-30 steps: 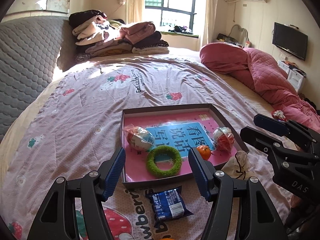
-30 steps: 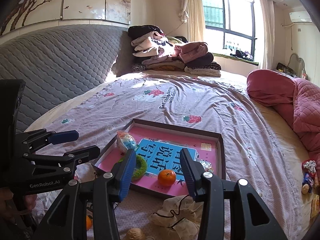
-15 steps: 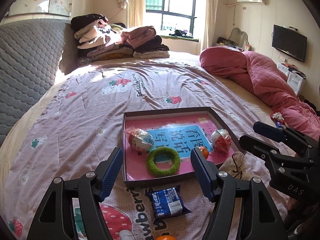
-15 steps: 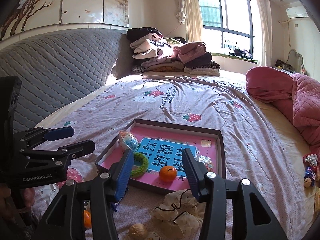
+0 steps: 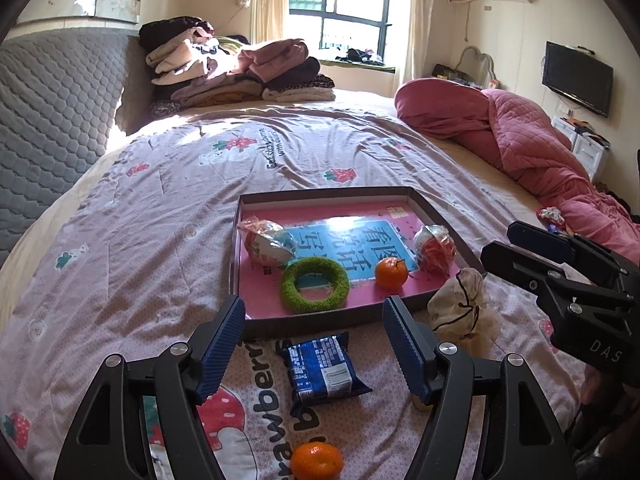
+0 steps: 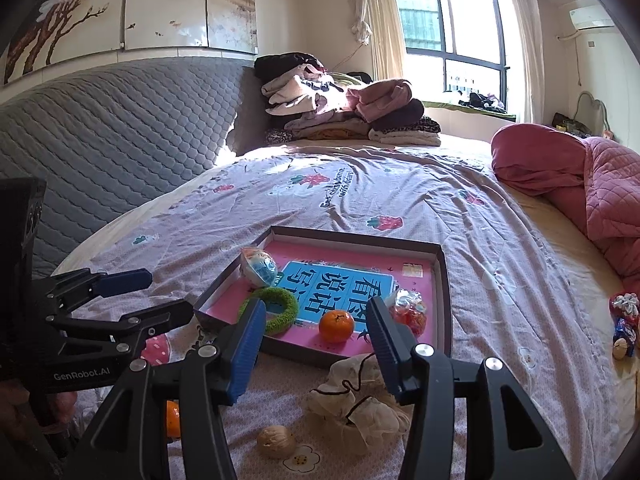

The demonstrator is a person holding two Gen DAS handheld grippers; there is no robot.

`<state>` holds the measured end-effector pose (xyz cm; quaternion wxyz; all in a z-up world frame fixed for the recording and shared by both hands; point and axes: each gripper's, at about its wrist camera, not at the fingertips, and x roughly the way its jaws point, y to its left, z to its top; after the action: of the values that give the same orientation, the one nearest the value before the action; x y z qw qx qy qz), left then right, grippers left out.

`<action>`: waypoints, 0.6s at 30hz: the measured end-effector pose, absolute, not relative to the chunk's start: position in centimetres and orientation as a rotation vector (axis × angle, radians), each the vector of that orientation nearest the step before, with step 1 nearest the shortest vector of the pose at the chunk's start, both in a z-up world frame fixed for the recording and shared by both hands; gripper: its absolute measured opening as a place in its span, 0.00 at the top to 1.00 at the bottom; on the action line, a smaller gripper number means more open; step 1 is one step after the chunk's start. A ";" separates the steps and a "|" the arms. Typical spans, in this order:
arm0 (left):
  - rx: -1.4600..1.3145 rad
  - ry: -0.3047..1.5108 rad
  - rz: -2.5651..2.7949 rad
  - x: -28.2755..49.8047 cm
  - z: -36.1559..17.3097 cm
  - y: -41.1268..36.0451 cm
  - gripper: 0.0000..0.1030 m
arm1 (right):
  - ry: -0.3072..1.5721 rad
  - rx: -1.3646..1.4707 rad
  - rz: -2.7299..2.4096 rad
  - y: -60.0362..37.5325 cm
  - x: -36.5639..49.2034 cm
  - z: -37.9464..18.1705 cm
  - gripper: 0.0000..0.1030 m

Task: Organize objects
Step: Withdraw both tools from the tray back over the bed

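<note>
The left claw (image 5: 314, 322) hangs over the bed (image 5: 132, 240) near its near edge with jaws spread wide and nothing between them; the jaws have just been opening. Below the gap a blue snack packet (image 5: 324, 368) lies flat on the bedspread, just outside the near wall of the shallow tray (image 5: 352, 196). A loose tangerine (image 5: 317, 460) lies nearer still, at the bed's near edge. The right claw (image 6: 316, 334) also stands open and empty, its jaws likewise having just been opening, above a crumpled drawstring pouch (image 6: 360, 400) that touches the tray's near wall. A walnut (image 6: 276, 442) lies just beside the pouch. Inside the tray, along its near side, lie a green ring (image 5: 315, 284), a second tangerine (image 5: 391, 273) and a red wrapped ball (image 5: 434, 248); a blue wrapped ball (image 5: 266, 242) lies against the left wall. Folded clothes (image 5: 224, 72) are stacked at the far edge of the bed and a pink quilt (image 5: 520, 144) lies along its right edge.
</note>
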<state>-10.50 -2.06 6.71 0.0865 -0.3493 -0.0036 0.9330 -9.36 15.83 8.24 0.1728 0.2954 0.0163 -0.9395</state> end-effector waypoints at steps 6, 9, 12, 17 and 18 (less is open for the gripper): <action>-1.050 -0.038 2.795 -9.4 5.8 -2.4 0.29 | 0.033 0.833 -2.671 16.2 -8.6 8.2 0.50; -1.041 -0.028 2.816 -8.8 5.6 -2.6 0.29 | 0.021 0.821 -2.674 16.5 -8.1 8.2 0.49; -1.056 -0.038 2.821 -8.4 5.3 -2.9 0.29 | 0.019 0.808 -2.673 16.4 -7.7 8.3 0.46; -1.067 -0.032 2.830 -7.5 4.8 -3.1 0.29 | 0.012 0.788 -2.676 16.4 -7.0 8.5 0.45; -1.066 -0.035 2.830 -7.4 4.7 -3.2 0.29 | 0.012 0.788 -2.673 16.4 -6.8 8.5 0.45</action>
<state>-7.42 -3.17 4.74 0.0585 -0.3517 -0.0115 0.9342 -6.82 16.43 8.45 0.1765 0.2783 0.0043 -0.9441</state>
